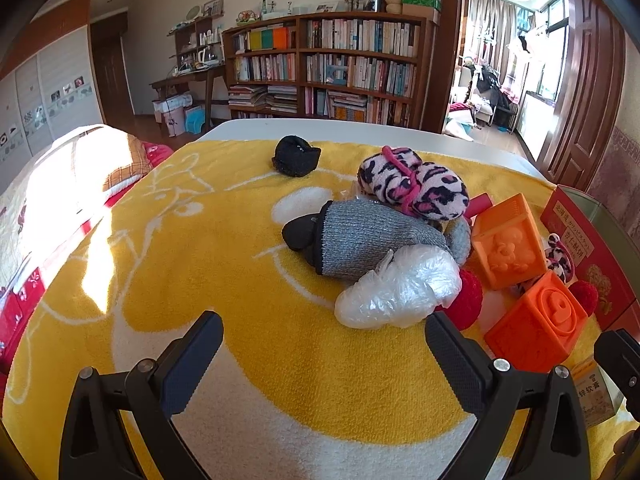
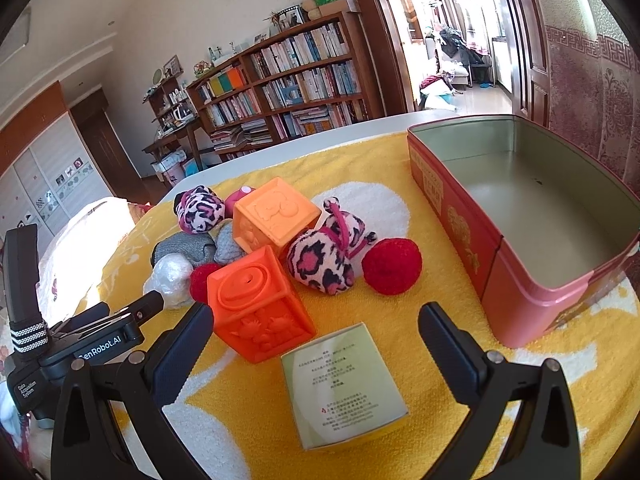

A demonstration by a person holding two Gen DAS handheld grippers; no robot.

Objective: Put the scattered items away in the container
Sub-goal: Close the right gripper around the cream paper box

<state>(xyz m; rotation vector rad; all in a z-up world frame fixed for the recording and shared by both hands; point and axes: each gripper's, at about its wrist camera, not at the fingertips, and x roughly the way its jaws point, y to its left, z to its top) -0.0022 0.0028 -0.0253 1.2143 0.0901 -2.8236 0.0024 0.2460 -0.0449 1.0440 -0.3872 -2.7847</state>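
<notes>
**Both grippers spread wide over yellow towel, tin holds nothing**

Nearest the right wrist cam: right gripper point(image 2: 316, 336), jaws spread wide, nothing between the pads. A small pale-green carton point(image 2: 344, 386) w/ printed text lies flat on the yellow towel point(image 2: 424, 280) just ahead of the gap, at 6 o'clock in that view. At 9–10 o'clock from the carton sits a dark-orange embossed cube point(image 2: 256, 304); behind it, touching, a lighter orange cube point(image 2: 276, 216). A pink leopard-print plush sock roll point(image 2: 326, 258) leans beside both cubes, w/ a red pom-pom ball point(image 2: 392, 266) just at its 3 o'clock. A 2nd leopard roll point(image 2: 200, 208) is at 10 o'clock of the pile, grey knit glove point(image 2: 188, 250) and crumpled clear plastic bag point(image 2: 172, 278) below it. Red rectangular tin point(image 2: 460, 216) stands open at 2–3 o'clock, near the pile but apart from it, bare metal floor inside.

Left wrist cam: left gripper point(image 1: 324, 340) also spread wide, holding nothing, hovering over the towel. Plastic bag sits at 1 o'clock, just beyond the right-hand pad. A black knit item point(image 1: 296, 156) lies alone at 12 o'clock, well apart from the rest. Bookshelf point(image 1: 324, 68) fills the back wall
</notes>
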